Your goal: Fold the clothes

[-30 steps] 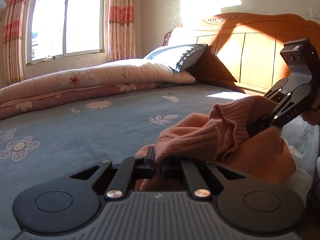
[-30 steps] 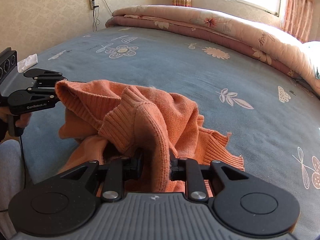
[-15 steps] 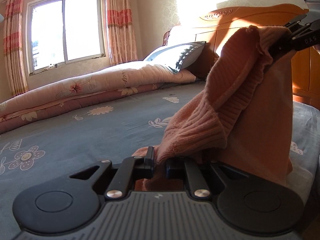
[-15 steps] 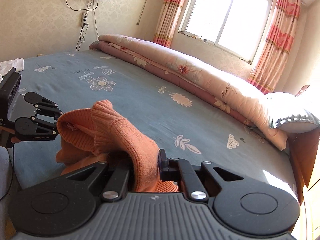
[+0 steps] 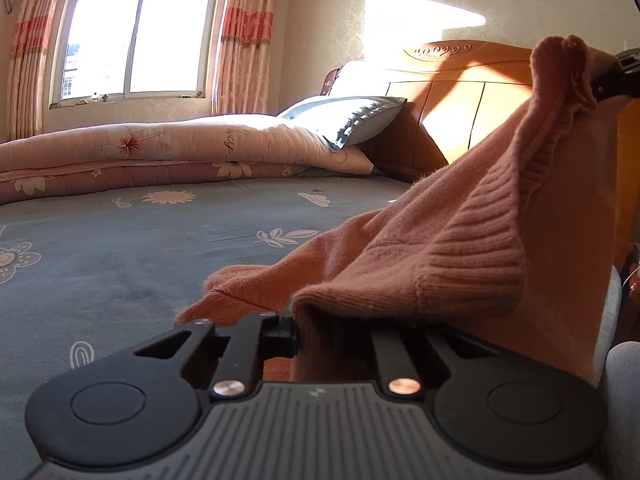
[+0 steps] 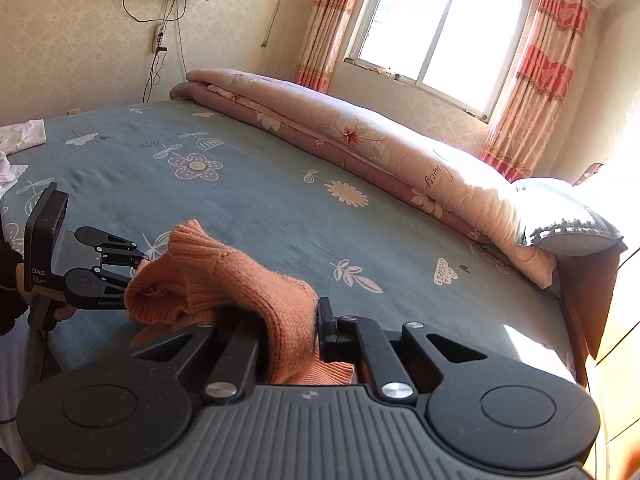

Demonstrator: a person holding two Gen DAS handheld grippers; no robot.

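Orange sweater (image 5: 460, 248) hangs stretched between two claws, over the blue bed (image 5: 120, 248). The left claw (image 5: 316, 336) sits low, pinching one knit edge tight. The right claw (image 6: 290, 330) is up high near the headboard (image 5: 460, 108), squeezing another bunch. A hand (image 6: 48, 304) grips the left claw's handle.

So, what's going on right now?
Both grippers, left and right, shut on sweater. Sweater lifted above bed. Nothing in the way.
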